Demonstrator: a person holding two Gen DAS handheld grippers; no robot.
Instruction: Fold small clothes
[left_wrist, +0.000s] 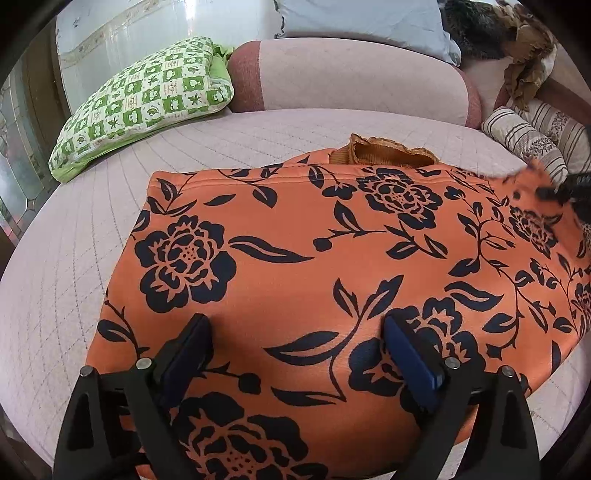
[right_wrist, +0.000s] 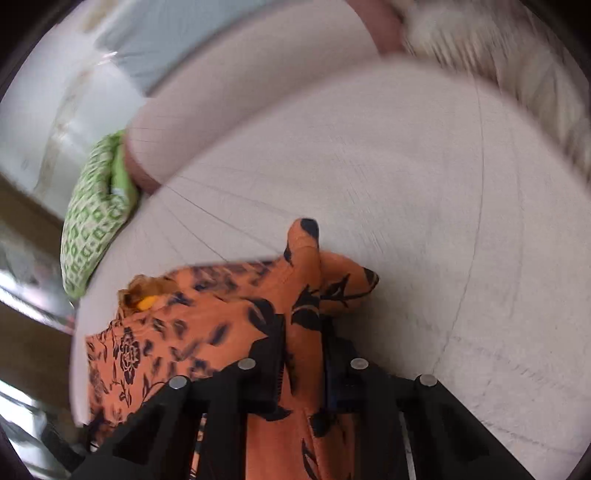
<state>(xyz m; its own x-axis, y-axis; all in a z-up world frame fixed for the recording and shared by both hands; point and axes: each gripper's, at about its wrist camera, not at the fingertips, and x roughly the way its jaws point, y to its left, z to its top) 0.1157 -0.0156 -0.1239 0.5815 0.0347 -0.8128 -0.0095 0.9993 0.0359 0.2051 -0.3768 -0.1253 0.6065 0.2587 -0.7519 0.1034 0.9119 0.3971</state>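
An orange garment (left_wrist: 295, 266) with a black flower print lies spread on the pale quilted bed (left_wrist: 74, 266), its ribbed tan collar (left_wrist: 380, 151) at the far edge. My left gripper (left_wrist: 295, 328) hovers over the near part of the cloth, open wide, with only flat fabric under its blue pads (left_wrist: 406, 350). In the right wrist view, a bunched fold of the same garment (right_wrist: 303, 295) is pinched between the jaws of my right gripper (right_wrist: 304, 325). This view is blurred. The right gripper (left_wrist: 565, 192) also shows as a dark blur at the garment's far right corner.
A green and white checked pillow (left_wrist: 147, 99) lies at the back left. A pink bolster (left_wrist: 351, 77) runs along the back, with a pale blue cushion (left_wrist: 362, 22) behind it. A striped cushion (left_wrist: 532, 136) and crumpled brown cloth (left_wrist: 528, 59) sit at the back right.
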